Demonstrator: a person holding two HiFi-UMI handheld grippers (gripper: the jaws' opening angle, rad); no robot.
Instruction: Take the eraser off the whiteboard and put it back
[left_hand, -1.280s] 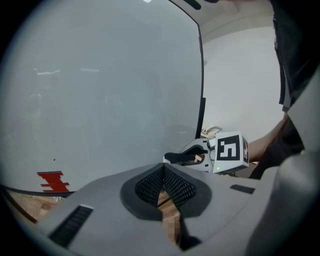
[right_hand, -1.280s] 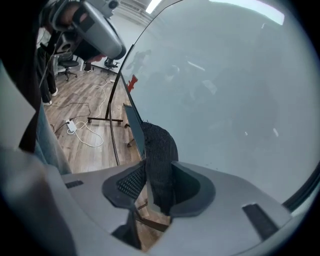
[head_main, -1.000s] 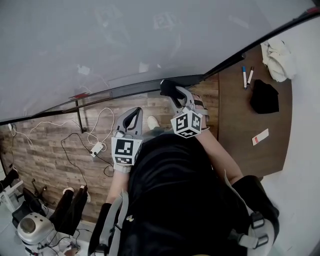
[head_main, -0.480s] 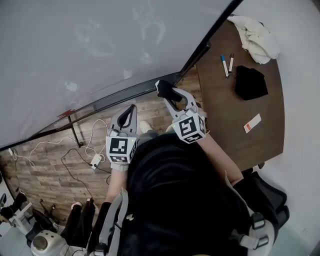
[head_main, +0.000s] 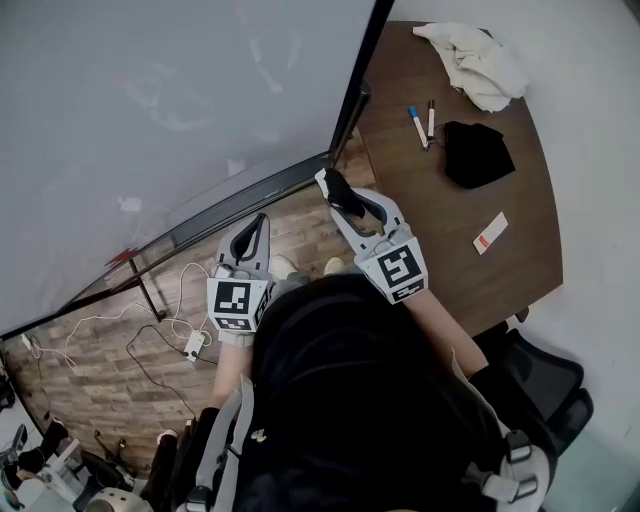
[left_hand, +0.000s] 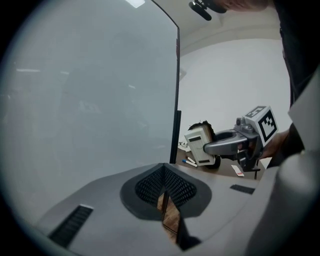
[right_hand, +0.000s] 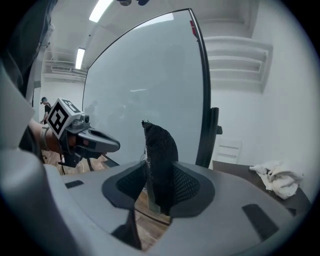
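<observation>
The eraser (head_main: 331, 184), white-bodied with black felt, is clamped in my right gripper (head_main: 339, 193), which hangs just in front of the whiteboard (head_main: 150, 100) near its lower right corner. In the right gripper view the black felt (right_hand: 160, 152) stands upright between the jaws, clear of the board (right_hand: 145, 85). My left gripper (head_main: 256, 224) floats to the left of it, shut with nothing in it. The left gripper view shows its jaws closed to a thin slit, with the eraser (left_hand: 200, 146) off to the right.
A brown table (head_main: 470, 270) stands right of the board, with two markers (head_main: 420, 124), a black cloth (head_main: 477, 153), a white cloth (head_main: 475, 60) and a small red-and-white card (head_main: 489, 232). Cables and a power strip (head_main: 193, 346) lie on the wood floor below.
Both grippers have moved right along the board's lower edge, and the right one has risen and rolled with the eraser. The view has swung so more of the table shows.
</observation>
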